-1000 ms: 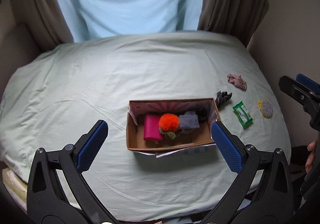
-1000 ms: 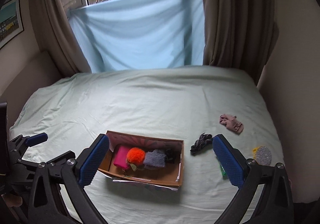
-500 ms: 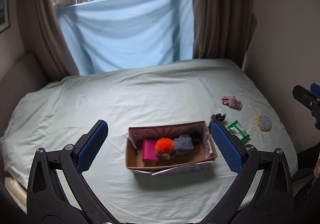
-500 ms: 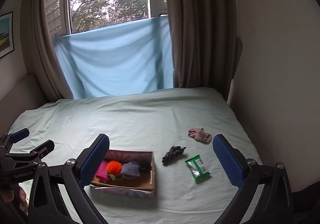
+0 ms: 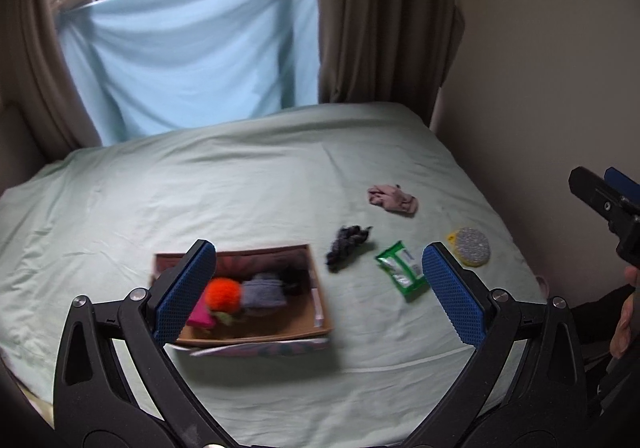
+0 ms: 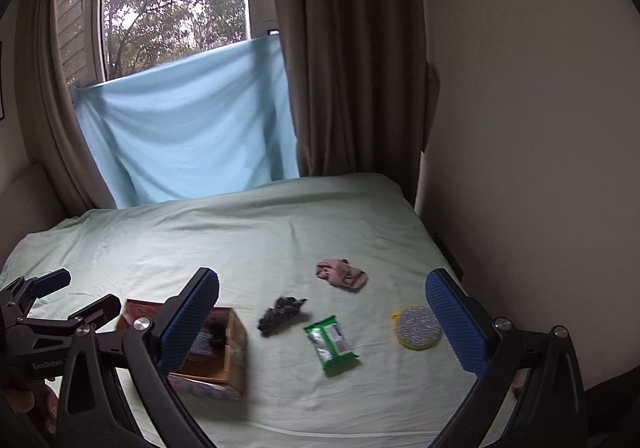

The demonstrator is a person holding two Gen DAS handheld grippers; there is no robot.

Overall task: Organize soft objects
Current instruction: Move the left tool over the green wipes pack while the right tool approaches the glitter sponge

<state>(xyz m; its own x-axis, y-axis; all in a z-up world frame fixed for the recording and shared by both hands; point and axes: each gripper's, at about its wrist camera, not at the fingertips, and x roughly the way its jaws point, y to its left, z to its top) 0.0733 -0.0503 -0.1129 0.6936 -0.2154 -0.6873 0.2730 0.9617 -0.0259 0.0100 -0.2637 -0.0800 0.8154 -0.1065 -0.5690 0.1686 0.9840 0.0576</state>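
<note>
A cardboard box [image 5: 320,312] [image 6: 234,348] sits on the bed and holds a pink item, an orange pompom [image 5: 223,293], a grey cloth [image 5: 264,290] and something dark. Right of it lie a dark cloth [image 5: 346,242] [image 6: 282,314], a pink cloth [image 5: 394,199] [image 6: 342,274], a green packet [image 5: 400,270] [image 6: 330,342] and a round sponge [image 5: 472,247] [image 6: 418,327]. My left gripper [image 5: 318,288] is open and empty, held above the box's right end. My right gripper [image 6: 322,322] is open and empty, above the loose items.
The pale green bed [image 5: 240,184] runs to a wall [image 5: 540,88] on the right and a window with a blue sheet [image 5: 192,48] and brown curtains [image 6: 352,48] behind. The right gripper shows at the left view's right edge [image 5: 608,204].
Both views have swung right and up. The box now sits lower left, and the loose items have moved toward the centre of each view. Both grippers stay open.
</note>
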